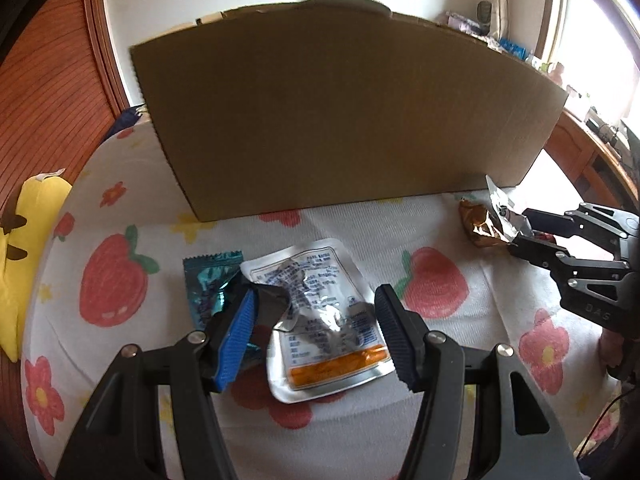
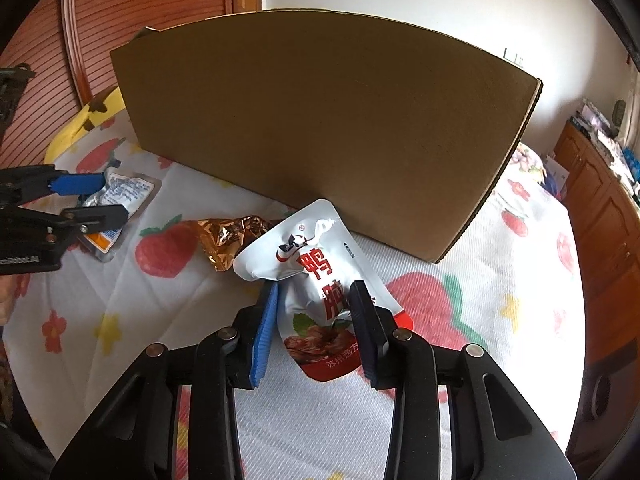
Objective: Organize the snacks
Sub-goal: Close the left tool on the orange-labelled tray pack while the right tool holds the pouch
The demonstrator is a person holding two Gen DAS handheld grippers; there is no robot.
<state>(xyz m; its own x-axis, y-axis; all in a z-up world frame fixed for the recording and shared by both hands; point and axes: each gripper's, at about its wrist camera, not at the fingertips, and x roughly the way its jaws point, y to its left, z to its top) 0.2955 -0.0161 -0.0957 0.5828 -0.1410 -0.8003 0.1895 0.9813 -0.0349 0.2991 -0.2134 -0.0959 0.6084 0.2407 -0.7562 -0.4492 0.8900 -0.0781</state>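
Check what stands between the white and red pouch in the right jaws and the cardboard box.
The box's tall brown near wall rises right behind the white and red pouch; it must be lifted over. Nothing else visible blocks it.

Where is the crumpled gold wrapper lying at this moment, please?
In the right wrist view, the gold wrapper lies on the bedspread, left of the red-and-white pouch, before the cardboard box.

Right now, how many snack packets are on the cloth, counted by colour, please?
White and red pouch: 1
Silver pouch with orange band: 1
Teal packet: 1
Gold-brown wrapper: 1
Total: 4
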